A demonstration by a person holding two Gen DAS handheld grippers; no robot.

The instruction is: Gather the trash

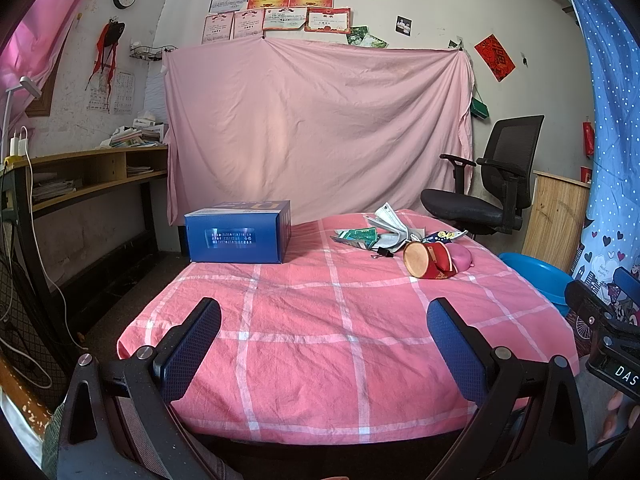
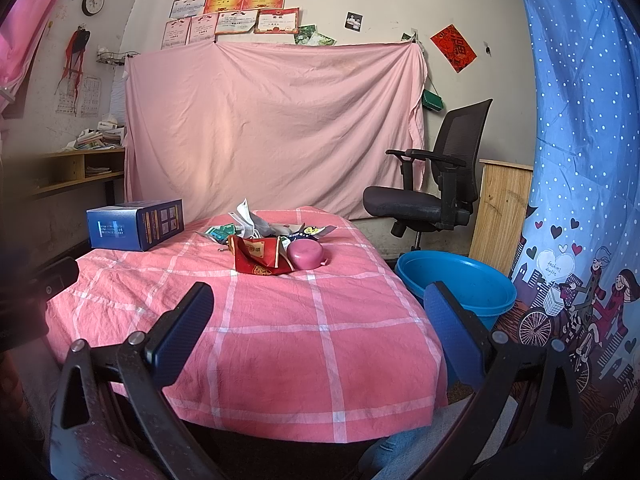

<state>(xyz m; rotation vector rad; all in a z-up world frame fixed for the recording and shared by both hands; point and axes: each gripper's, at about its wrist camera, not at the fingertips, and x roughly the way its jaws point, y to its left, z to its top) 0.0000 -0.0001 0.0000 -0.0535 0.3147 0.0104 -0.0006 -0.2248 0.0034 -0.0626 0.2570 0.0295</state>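
Observation:
A pile of trash lies at the far right of the pink checked table: a red paper cup on its side, a pink lid, crumpled paper, green wrappers and a black binder clip. My left gripper is open and empty above the near table edge. My right gripper is open and empty, near the table's front right. The right gripper's body shows in the left wrist view.
A blue box stands at the table's far left. A blue basin sits on the floor right of the table. A black office chair stands behind. A desk with shelves is at left.

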